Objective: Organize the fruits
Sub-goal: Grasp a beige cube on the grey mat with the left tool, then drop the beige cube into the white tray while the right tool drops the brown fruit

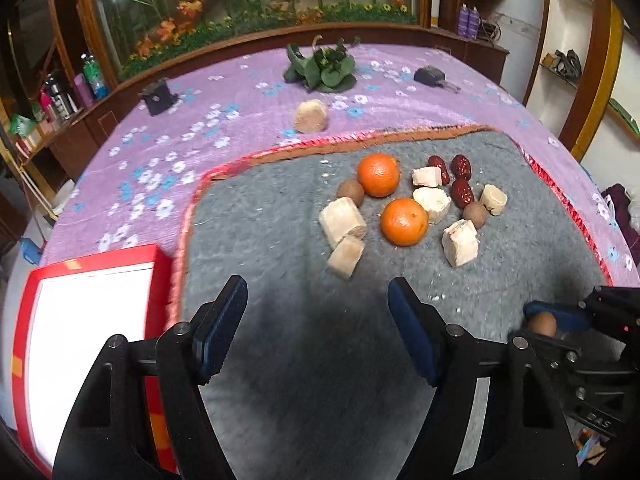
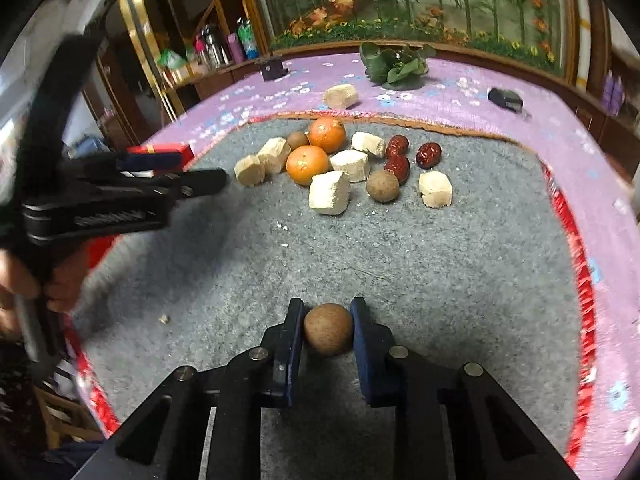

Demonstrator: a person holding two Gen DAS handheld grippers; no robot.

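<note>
On the grey mat [image 2: 360, 264] lies a heap of fruit: two oranges [image 1: 404, 222] [image 1: 378, 174], three red dates [image 1: 462, 192], several pale cut chunks [image 1: 342, 222] and two brown round longans [image 1: 351, 191]. My right gripper [image 2: 327, 308] is shut on a third brown longan [image 2: 328, 329] near the mat's front edge, its blue pads pressing both sides. That same longan [image 1: 542, 324] shows at the right edge of the left wrist view. My left gripper [image 1: 316, 284] stands open over bare mat, short of the heap, with nothing between its fingers.
A red-rimmed white box [image 1: 92, 340] sits off the mat's left edge. Beyond the mat, the purple flowered cloth [image 1: 200, 120] carries a stray pale chunk [image 1: 310, 116], a leafy green bunch [image 1: 320, 68] and two small black objects. Wooden shelves surround it.
</note>
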